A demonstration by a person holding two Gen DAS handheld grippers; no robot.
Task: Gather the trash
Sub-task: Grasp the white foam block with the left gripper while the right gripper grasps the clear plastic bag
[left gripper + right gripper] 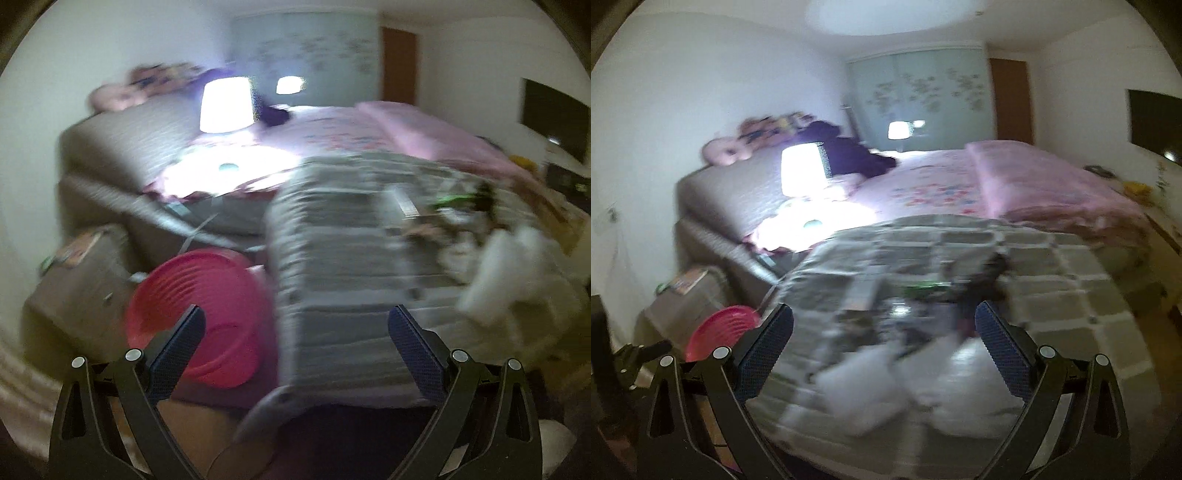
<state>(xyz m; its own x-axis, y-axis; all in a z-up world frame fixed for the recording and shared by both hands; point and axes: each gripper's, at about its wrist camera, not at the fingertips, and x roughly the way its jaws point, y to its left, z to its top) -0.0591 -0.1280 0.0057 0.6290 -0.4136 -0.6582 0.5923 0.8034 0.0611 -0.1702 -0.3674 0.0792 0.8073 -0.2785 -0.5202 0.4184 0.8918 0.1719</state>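
Both views are blurred by motion. A pink round bin stands on the floor at the left of a table with a grey checked cloth; it also shows in the right wrist view. White crumpled trash and dark and green scraps lie on the cloth. The white trash shows at the right in the left wrist view. My left gripper is open and empty above the table's near edge, beside the bin. My right gripper is open and empty just above the white trash.
A bed with a pink cover lies behind the table. A lit lamp stands on a bedside table. A brown box with a book on it stands left of the bin. A dark screen hangs on the right wall.
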